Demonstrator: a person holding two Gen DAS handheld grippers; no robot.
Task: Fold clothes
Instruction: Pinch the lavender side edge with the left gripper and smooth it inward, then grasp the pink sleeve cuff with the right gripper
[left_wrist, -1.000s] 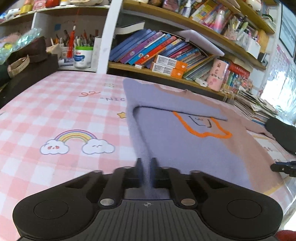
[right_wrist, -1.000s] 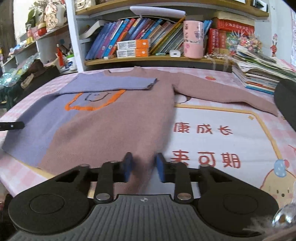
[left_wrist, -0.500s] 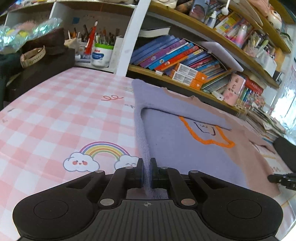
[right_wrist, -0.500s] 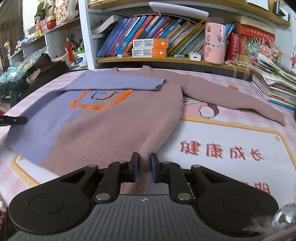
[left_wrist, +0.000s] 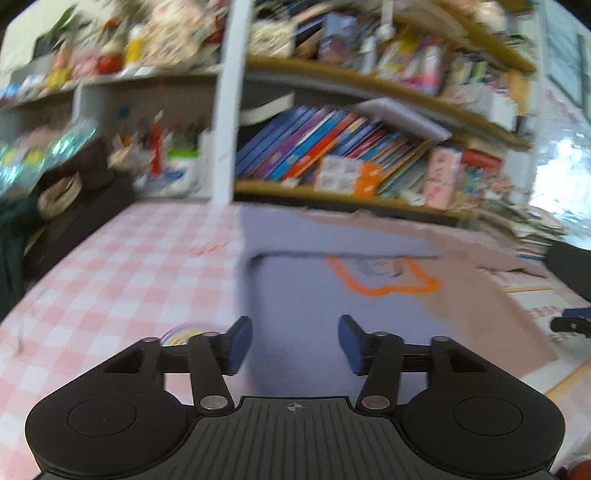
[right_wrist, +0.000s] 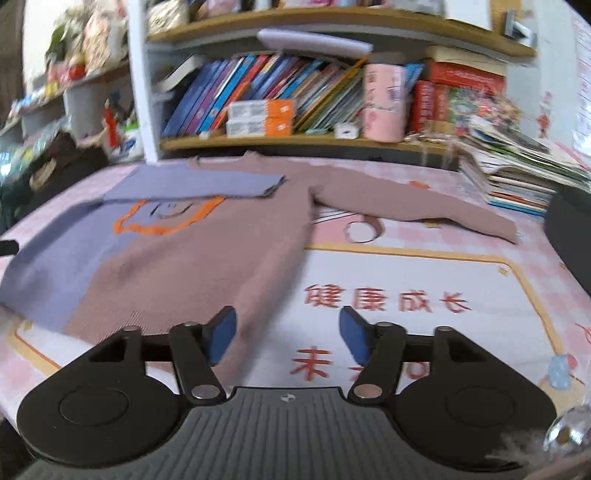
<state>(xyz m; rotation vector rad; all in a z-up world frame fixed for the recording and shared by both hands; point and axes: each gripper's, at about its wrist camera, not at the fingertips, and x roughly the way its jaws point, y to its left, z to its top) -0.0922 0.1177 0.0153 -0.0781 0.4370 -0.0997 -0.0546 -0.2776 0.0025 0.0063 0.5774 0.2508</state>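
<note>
- Sweater (right_wrist: 207, 258): lies flat on the checked tablecloth (left_wrist: 110, 280); purple sleeve (right_wrist: 199, 182) folded across the chest, other sleeve (right_wrist: 413, 206) stretched out.
- Left gripper (left_wrist: 294, 343): jaws opening, pads clear of the cloth, above the purple hem.
- Right gripper (right_wrist: 287, 334): jaws opening, nothing pinched; sweater's lower corner lies between them.

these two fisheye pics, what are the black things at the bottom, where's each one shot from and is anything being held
Each picture comes from a camera mounted on a hand-held two-finger gripper, looking forward along its fingers; a person carries one per hand. The black shape with blue pads is the tool itself: the left gripper and the right gripper. On the pink checked tablecloth lies a purple and mauve sweater, one sleeve folded across its chest. Both sets of jaws are opening and nothing is held; the sweater's hem lies under them.
</note>
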